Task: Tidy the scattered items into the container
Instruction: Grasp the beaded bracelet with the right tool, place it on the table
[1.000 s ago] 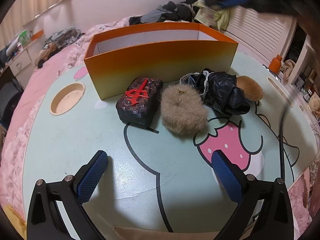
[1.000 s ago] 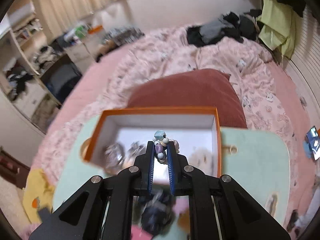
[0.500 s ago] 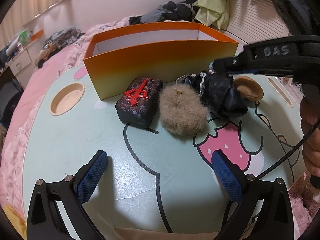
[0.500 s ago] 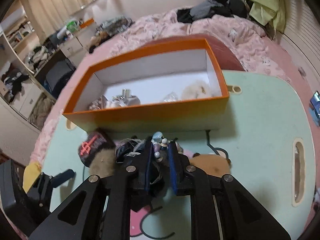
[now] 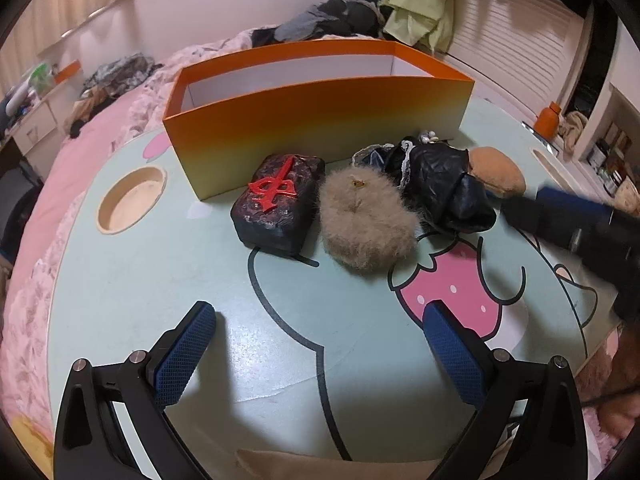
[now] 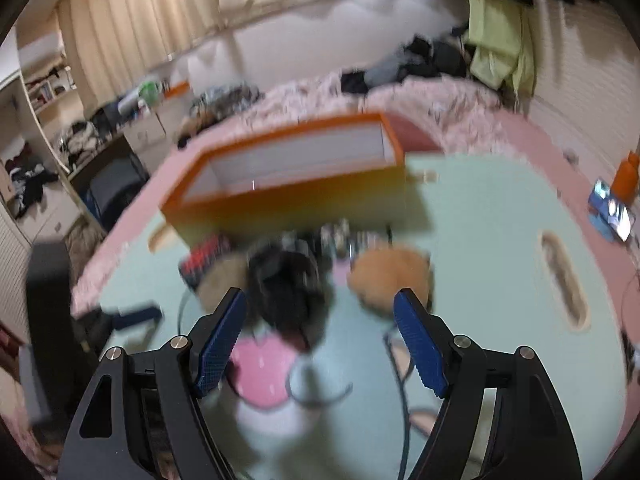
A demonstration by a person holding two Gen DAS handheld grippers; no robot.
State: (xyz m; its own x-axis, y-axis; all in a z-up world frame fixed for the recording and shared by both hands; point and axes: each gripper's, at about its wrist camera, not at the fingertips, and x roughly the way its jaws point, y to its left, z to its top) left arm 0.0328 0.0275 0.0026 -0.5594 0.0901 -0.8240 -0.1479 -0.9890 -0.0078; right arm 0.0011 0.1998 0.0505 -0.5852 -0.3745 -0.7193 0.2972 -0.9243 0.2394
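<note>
orange box (image 5: 316, 120) with white inner walls, open-topped, standing upright on the table's far side, long wall facing the items. in a row just before that wall: dark block (image 5: 280, 200) with a raised red character on top, touching the wall's base; tan fur puff (image 5: 366, 220), beside the block; crumpled black fabric (image 5: 436, 180) with lace trim, against the puff; small pale beads (image 5: 429, 136) behind it; brown pad (image 5: 496, 172) at the right end.

Red raised character 中 — on dark block (image 5: 280, 200).
</note>
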